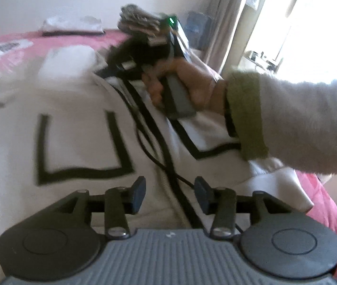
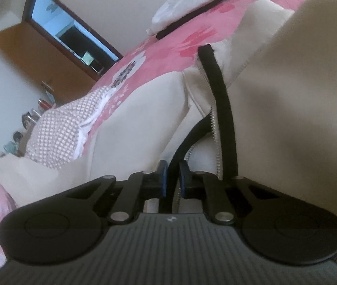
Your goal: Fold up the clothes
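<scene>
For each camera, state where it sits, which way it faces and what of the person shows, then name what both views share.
Left wrist: sits on the left hand-held gripper, jaws open, looking across the cream jacket; the person's right hand and grey sleeve show.
Right wrist: sits on the right hand-held gripper, low and tilted, jaws nearly closed around the jacket's black zipper trim, facing a door; none of the person's body shows.
Shared: the jacket and pink bedspread.

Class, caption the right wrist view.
Right hand-held gripper shut on cream zip jacket's black-trimmed edge above pink floral bedspread.
</scene>
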{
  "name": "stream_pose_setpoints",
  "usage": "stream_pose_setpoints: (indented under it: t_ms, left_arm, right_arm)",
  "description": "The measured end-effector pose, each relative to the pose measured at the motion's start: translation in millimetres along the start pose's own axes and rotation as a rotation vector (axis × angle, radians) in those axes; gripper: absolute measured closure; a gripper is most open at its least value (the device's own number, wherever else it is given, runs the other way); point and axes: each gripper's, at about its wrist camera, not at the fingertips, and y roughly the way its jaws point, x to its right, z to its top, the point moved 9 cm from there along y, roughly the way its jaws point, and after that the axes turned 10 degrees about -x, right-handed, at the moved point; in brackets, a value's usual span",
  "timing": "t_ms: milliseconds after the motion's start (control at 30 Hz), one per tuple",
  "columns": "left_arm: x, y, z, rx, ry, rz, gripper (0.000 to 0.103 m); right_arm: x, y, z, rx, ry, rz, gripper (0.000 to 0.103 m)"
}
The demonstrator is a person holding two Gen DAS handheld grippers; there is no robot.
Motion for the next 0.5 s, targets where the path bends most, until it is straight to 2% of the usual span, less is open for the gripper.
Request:
stream_pose_setpoints:
  t_ms: [100, 333, 433, 500]
  left_arm:
    - [-20, -19, 15, 0.04, -0.027, 0.039, 0.055]
    - [-65, 5, 77, 0.087, -0.1, 0.198, 0.055]
    - [-83, 17, 103, 0.105, -0.123, 0.259, 0.054]
    - [-87, 37, 118, 0.112, -0.099, 0.273, 0.054]
  right_arm:
    - [-6, -6, -2, 0.006, -0.084, -0.058, 0.098]
    - [-23, -16, 3, 0.04, -0.329, -0.253, 0.103]
    - [-22, -24, 5, 0.057, -0.382, -0.307, 0.103]
    - [-17, -27, 8, 0.06, -0.382, -0.32, 0.103]
